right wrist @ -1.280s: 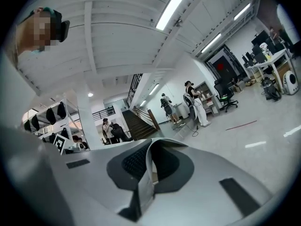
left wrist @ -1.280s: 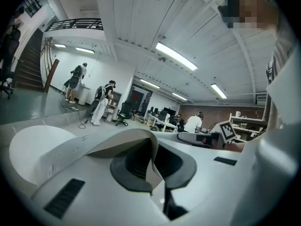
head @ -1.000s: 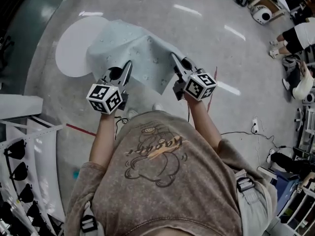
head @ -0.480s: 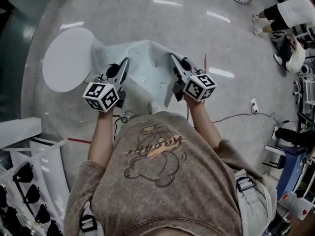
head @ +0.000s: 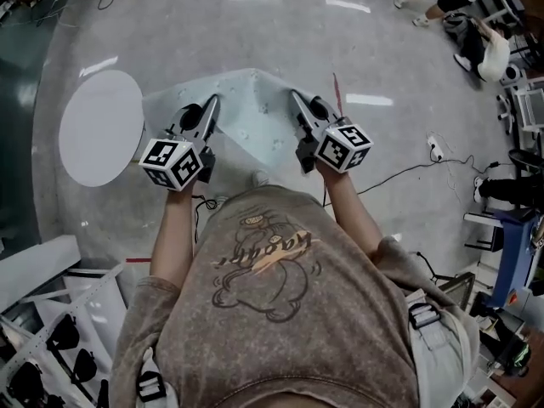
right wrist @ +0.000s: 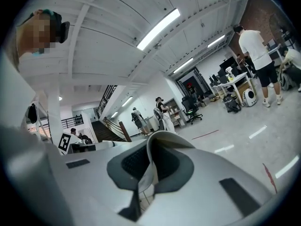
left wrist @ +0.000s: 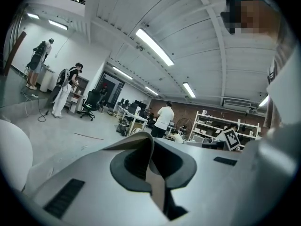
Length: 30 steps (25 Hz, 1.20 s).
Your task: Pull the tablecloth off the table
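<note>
The tablecloth (head: 248, 117), pale with little dots, is up in the air, spread between the two grippers and drooping down between them. As far as I can tell nearly all of it is off the round white worktop (head: 93, 143). Its left edge sits right by the rim and I honestly can't say if it touches. The left gripper (head: 212, 102) has its fingers (left wrist: 84, 178) pinched tight on a fold of the cloth's edge. The right gripper (head: 294, 97) is the same deal, fingers (right wrist: 225, 173) closed hard on a strip of fabric; you can see it squeezed in the slot in both gripper views. Both point roughly level, away from the body. My take: this is the tail end of the pull. To finish it cleanly I'd draw both hands back together at matching height, so the cloth is taut and the last bit slides off the rim instead of snagging, and not loosen either pinch until it hangs free. Also worth minding the cable (head: 399, 172) on the floor (head: 255, 32) off to the right when stepping back.
</note>
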Tool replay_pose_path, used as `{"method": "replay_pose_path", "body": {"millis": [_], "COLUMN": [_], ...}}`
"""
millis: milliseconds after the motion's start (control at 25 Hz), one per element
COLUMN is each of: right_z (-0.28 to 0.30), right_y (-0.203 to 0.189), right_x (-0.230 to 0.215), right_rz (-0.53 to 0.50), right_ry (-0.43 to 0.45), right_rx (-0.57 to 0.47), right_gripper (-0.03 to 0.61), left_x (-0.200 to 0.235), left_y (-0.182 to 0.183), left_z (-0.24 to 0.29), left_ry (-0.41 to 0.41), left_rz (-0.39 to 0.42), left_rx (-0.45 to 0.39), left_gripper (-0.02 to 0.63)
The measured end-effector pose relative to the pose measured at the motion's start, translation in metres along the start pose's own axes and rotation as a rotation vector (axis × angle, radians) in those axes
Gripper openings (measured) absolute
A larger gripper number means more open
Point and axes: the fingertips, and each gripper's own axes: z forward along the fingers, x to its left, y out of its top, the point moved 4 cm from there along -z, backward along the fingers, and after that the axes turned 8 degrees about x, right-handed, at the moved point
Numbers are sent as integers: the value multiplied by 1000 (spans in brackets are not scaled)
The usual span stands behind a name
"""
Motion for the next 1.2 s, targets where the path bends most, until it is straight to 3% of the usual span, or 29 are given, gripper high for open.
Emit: {"method": "replay_pose_path", "body": {"millis": [200,520,880,1200], "right_z": [-6,-7,10,35], "right_y": [4,11,5,0], "right_x": [3,6,5,14], "right_rz": [-3,-46,-65,-69], "right_ry": [-38,-34,-8,111], "right_rx": [-19,-18,34,108], "right_gripper": [11,11,12,14], "left_x": [1,3,6,10], "left_y": [4,-1,-12,-19], "left_z": [3,5,-7,-32], "left_ry": [-32,-17,61,185], "left_rz": [-4,-43,-71,-126], "left_rx": [14,18,24,-7], "left_gripper": [21,21,21,21]}}
